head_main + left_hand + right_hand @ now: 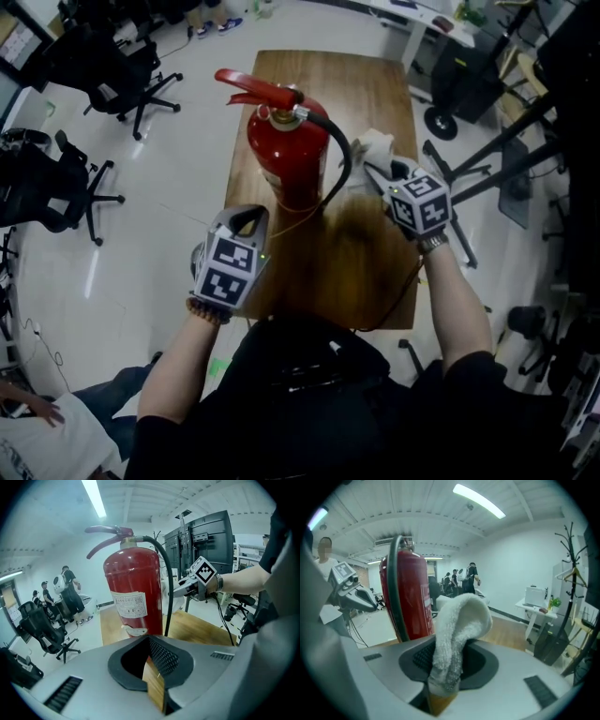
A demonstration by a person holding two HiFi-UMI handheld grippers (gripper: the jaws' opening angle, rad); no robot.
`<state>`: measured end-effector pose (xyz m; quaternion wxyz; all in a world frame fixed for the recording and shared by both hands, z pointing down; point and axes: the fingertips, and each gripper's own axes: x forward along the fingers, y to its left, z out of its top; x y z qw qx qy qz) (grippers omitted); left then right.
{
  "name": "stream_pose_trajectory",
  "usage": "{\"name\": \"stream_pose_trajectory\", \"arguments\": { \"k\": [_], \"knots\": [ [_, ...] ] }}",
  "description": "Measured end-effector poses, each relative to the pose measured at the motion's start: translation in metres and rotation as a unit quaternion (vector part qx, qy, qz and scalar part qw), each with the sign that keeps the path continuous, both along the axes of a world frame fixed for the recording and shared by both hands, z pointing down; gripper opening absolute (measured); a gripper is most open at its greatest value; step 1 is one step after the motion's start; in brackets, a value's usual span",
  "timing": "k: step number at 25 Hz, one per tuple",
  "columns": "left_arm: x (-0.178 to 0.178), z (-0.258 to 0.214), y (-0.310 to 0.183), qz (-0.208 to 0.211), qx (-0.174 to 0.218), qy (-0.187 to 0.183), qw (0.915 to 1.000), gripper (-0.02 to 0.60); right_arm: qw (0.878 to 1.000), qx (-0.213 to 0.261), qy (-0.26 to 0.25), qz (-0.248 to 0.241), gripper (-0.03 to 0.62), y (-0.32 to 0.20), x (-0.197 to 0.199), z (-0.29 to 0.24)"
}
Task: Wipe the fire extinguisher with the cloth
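Observation:
A red fire extinguisher [286, 155] with a black hose [342, 159] stands upright on the wooden table [375, 272]. My right gripper [377, 174] is shut on a white terry cloth [372, 150], held up just right of the hose and level with the cylinder's upper half. In the right gripper view the cloth [459, 630] droops out of the jaws, with the extinguisher [410, 597] close behind on the left. My left gripper [247, 219] is shut and empty, low beside the cylinder's left base. The left gripper view shows the extinguisher [133, 592] straight ahead and the right gripper [185, 587] beyond it.
Black office chairs [122, 70] stand on the floor left of the table. A stand's legs and a wheeled base [469, 169] sit to the right. A white desk [534, 609] and a coat rack [572, 573] are further right. People [68, 592] stand in the distance.

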<state>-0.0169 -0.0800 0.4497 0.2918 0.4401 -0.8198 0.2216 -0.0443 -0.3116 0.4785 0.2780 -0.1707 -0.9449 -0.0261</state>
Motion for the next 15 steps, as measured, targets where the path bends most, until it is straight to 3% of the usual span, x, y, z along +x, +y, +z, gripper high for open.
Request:
{"name": "stream_pose_trajectory", "arguments": {
  "k": [10,15],
  "knots": [
    [0.011,-0.028,0.020,0.050,0.040,-0.015,0.9979,0.000,0.995,0.050,-0.075,0.039,0.118,0.015,0.024,-0.106],
    [0.020,-0.035,0.026,0.055,0.056,-0.016,0.9968,0.000,0.990,0.086,-0.107,0.044,0.118,0.022,0.035,-0.145]
  ]
}}
